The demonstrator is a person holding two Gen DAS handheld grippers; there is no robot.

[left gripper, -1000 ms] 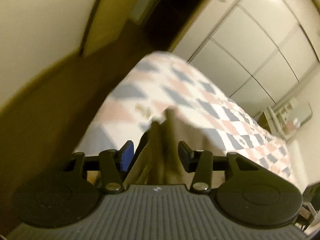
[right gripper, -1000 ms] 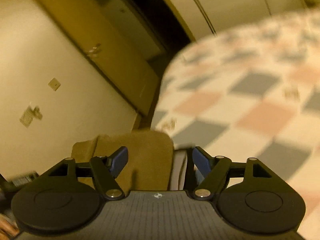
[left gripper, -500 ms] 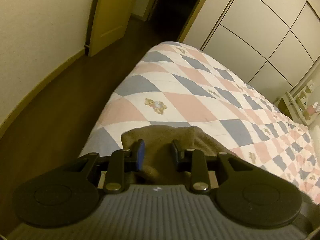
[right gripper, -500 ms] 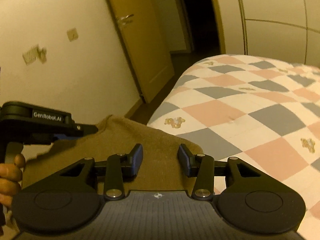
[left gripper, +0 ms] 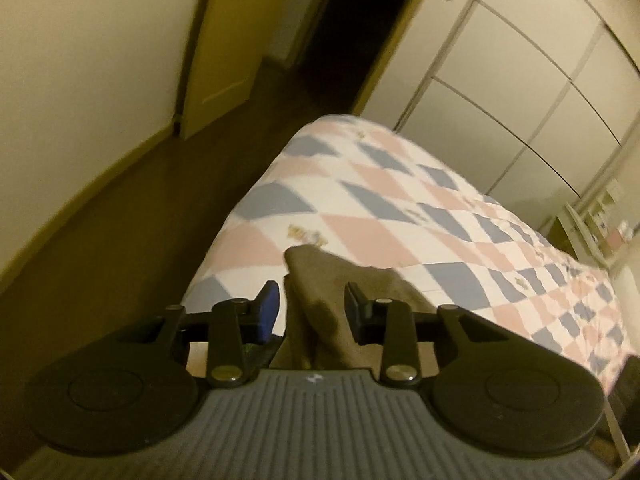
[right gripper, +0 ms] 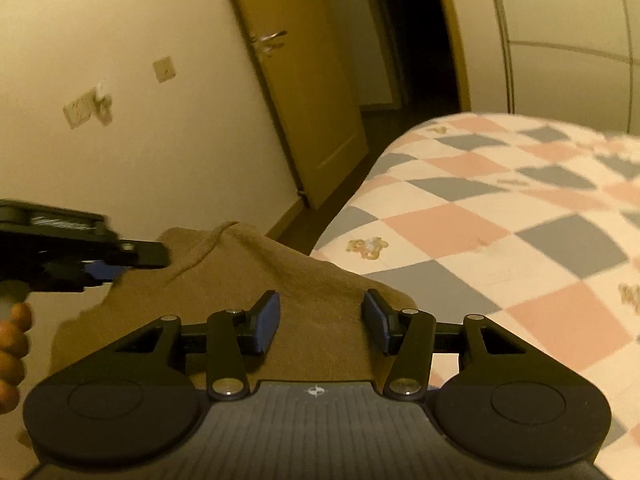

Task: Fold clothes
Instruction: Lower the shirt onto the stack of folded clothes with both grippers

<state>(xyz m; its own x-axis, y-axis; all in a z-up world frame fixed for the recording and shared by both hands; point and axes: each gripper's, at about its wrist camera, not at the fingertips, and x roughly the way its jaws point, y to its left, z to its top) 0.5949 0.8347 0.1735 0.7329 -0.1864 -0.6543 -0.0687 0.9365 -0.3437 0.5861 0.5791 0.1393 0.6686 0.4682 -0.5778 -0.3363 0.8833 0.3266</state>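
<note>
A brown cloth (left gripper: 316, 280) hangs over the near corner of a bed with a pink, blue and white checked quilt (left gripper: 380, 200). My left gripper (left gripper: 312, 304) is shut on a bunched fold of it, which rises between the pads. In the right wrist view the same cloth (right gripper: 280, 272) spreads out past the quilt (right gripper: 500, 220). There the left gripper (right gripper: 132, 264), held by a person's hand (right gripper: 12, 344), pinches its left edge. My right gripper (right gripper: 320, 312) hovers over the cloth. Its jaws are opening, and the pads stand apart from the fabric.
A dark wooden floor (left gripper: 140, 220) runs along the bed's left side. Beyond it a wooden door (right gripper: 304, 100) stands open beside a dark doorway (right gripper: 416, 40). Pale wardrobe panels (left gripper: 520, 80) line the far wall. A small shelf unit (left gripper: 592, 228) stands at the far right.
The cloth lay flat under the left jaws half a second ago; now it is gathered into a raised fold between them. The right jaws have widened. Both views have shifted slightly.
</note>
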